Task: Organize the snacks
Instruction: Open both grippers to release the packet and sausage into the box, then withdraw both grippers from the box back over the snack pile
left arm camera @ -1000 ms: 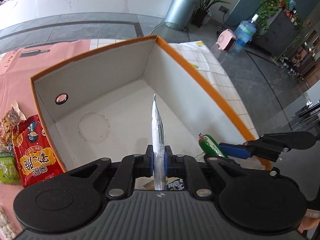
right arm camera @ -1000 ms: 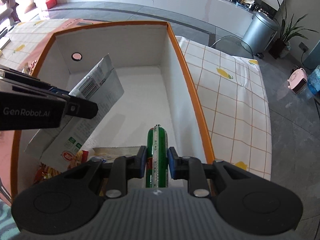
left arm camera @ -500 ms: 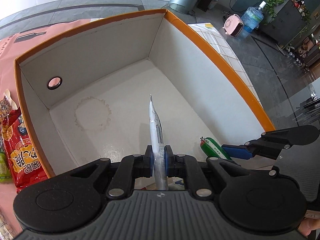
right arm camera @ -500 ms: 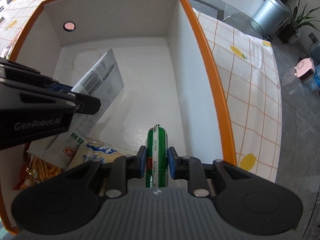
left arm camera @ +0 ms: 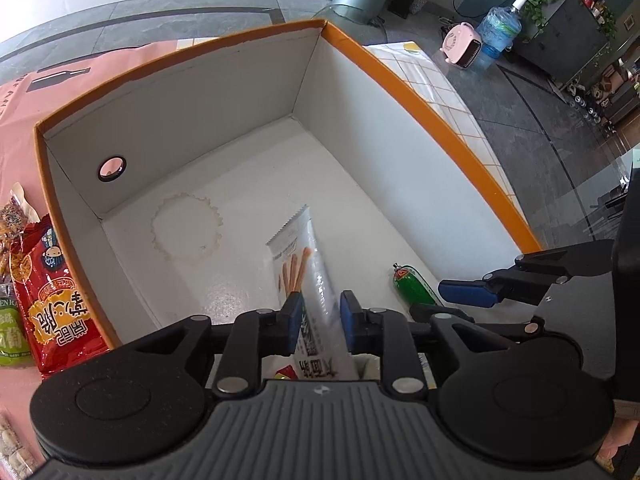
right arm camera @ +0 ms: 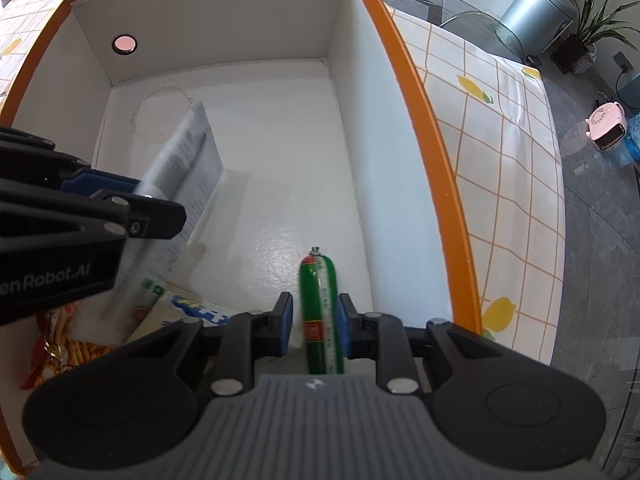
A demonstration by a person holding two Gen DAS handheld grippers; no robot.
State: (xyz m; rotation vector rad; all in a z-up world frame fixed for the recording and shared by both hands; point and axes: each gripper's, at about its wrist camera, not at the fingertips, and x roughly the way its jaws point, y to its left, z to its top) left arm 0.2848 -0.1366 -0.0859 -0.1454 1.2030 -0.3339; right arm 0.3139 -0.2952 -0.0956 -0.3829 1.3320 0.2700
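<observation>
An orange-rimmed white box (left arm camera: 440,128) lies under both grippers. My left gripper (left arm camera: 321,312) is inside its near end, and its jaws are opening. A white biscuit-stick packet (left arm camera: 308,264) stands tilted between the pads, which no longer pinch it. In the right wrist view the same packet (right arm camera: 188,160) leans beside the left gripper (right arm camera: 132,200). My right gripper (right arm camera: 315,320) is shut on a green sausage (right arm camera: 320,300), low near the box's right wall (right arm camera: 420,100). From the left wrist view the sausage (left arm camera: 412,284) pokes out of the right gripper (left arm camera: 444,304).
A blue-lettered white packet (right arm camera: 192,312) and an orange snack bag (right arm camera: 60,356) lie on the box floor at its near left. Outside the box's left wall lie a red packet (left arm camera: 56,304) and a green one (left arm camera: 12,336). A lemon-print cloth (right arm camera: 500,160) covers the table on the right.
The left jaws have parted, and the thin edge-on packet has tipped so that its printed face shows. The right gripper has sunk deeper into the box with the sausage.
</observation>
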